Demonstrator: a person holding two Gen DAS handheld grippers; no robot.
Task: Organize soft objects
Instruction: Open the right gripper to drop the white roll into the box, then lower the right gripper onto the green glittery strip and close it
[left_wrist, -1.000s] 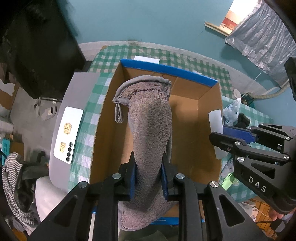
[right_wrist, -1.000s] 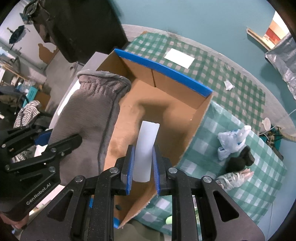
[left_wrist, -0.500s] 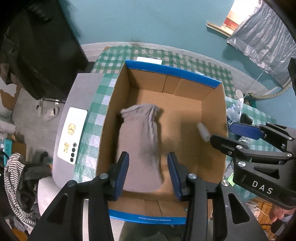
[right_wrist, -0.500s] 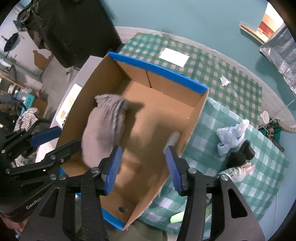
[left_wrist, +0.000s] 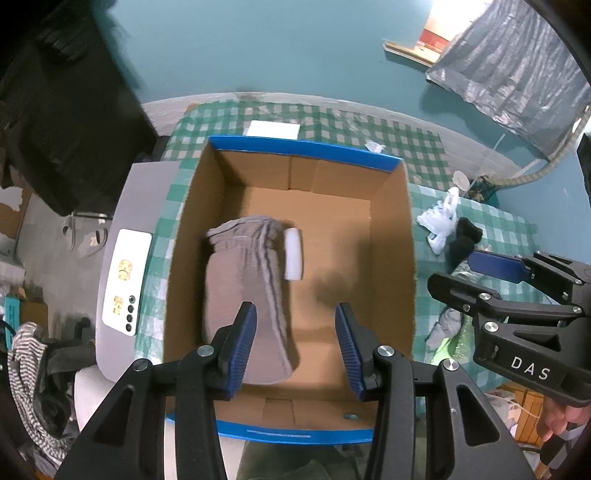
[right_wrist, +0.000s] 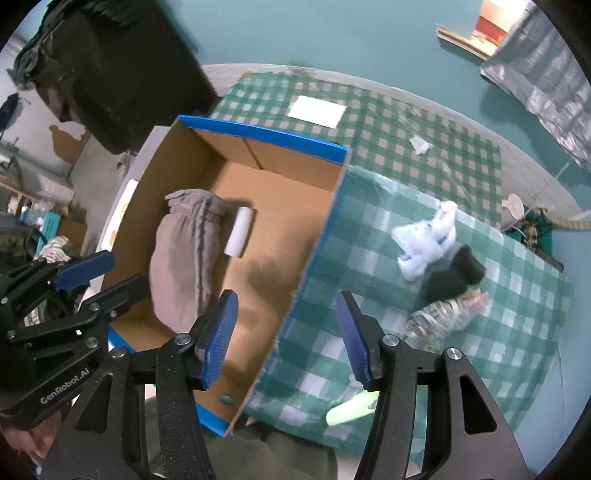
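My left hand-held gripper (left_wrist: 293, 334) hangs over the cardboard box (left_wrist: 391, 236), its jaws apart and empty. Below it the grey fleece piece (left_wrist: 240, 280) lies along the box's left wall, the white roll (left_wrist: 293, 253) touching its right side. My right hand-held gripper (right_wrist: 286, 334) is opening, empty, above the box's right wall. More soft things (right_wrist: 428, 243) lie near the table's right edge.
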